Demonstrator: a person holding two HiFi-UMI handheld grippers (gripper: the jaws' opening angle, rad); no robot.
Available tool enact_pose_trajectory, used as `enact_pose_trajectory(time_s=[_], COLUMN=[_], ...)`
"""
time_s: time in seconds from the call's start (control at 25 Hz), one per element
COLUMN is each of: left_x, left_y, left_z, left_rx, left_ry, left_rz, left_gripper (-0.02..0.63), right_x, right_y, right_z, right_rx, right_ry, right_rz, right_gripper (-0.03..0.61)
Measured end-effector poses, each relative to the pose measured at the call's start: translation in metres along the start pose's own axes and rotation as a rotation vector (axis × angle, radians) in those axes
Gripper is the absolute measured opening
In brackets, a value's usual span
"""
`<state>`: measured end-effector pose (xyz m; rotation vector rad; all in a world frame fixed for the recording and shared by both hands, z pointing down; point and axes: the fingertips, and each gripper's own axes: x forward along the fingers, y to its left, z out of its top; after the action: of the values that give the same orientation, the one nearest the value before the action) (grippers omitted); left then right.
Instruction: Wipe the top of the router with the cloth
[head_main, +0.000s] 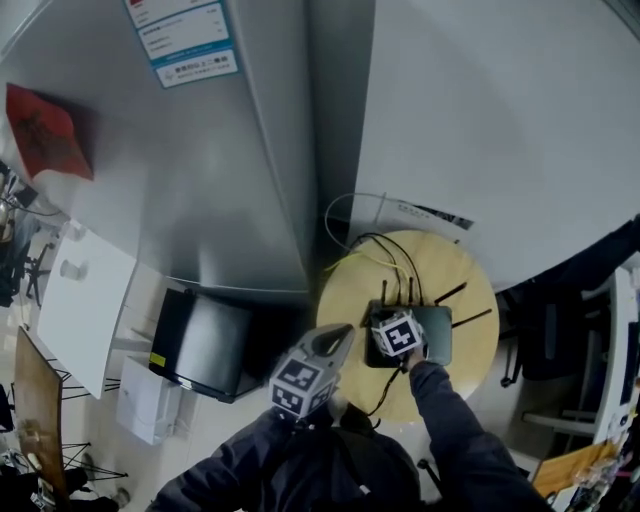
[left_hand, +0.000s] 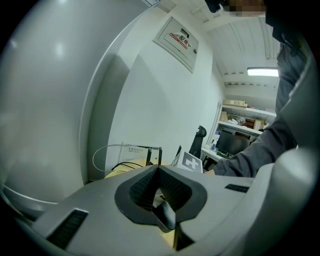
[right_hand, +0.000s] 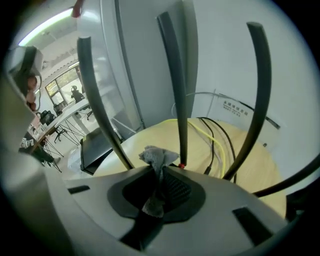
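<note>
Dark grey sleeves (head_main: 452, 425) are worn, low in the frame. The left gripper (left_hand: 156, 170) and right gripper (right_hand: 160, 172) are shelled in pale grey (pads (left_hand: 175, 187) black, ribbed); a black-and-white marker cube (head_main: 300, 385) is carried by each.

Round table (head_main: 342, 300): router (head_main: 439, 337), cables (head_main: 397, 249) on top.

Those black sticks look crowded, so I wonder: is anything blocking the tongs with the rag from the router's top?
Nothing visible does. The right tongs, shut on the cloth, hang over the router. Its antennas rise just ahead of the tongs, not underneath them.
</note>
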<state>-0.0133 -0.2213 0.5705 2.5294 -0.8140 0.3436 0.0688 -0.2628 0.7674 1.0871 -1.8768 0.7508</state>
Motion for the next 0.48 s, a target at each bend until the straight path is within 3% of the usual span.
enact_pose_trajectory(time_s=[0.28,0.48], left_x=[0.013,0.017], left_y=[0.0,0.0], left_z=[0.003,0.008], left_rx=[0.007,0.015], left_ry=[0.01,0.009], left_rz=[-0.005,-0.008], left_gripper=[0.002,0.002], right_x=[0.003,-0.002], right_y=[-0.006,-0.025], right_z=[-0.003,-0.016], right_rx=[0.026,0.025], right_ry=[-0.003,0.026], right_rz=[0.009,-0.031], right_gripper=[0.073,0.074])
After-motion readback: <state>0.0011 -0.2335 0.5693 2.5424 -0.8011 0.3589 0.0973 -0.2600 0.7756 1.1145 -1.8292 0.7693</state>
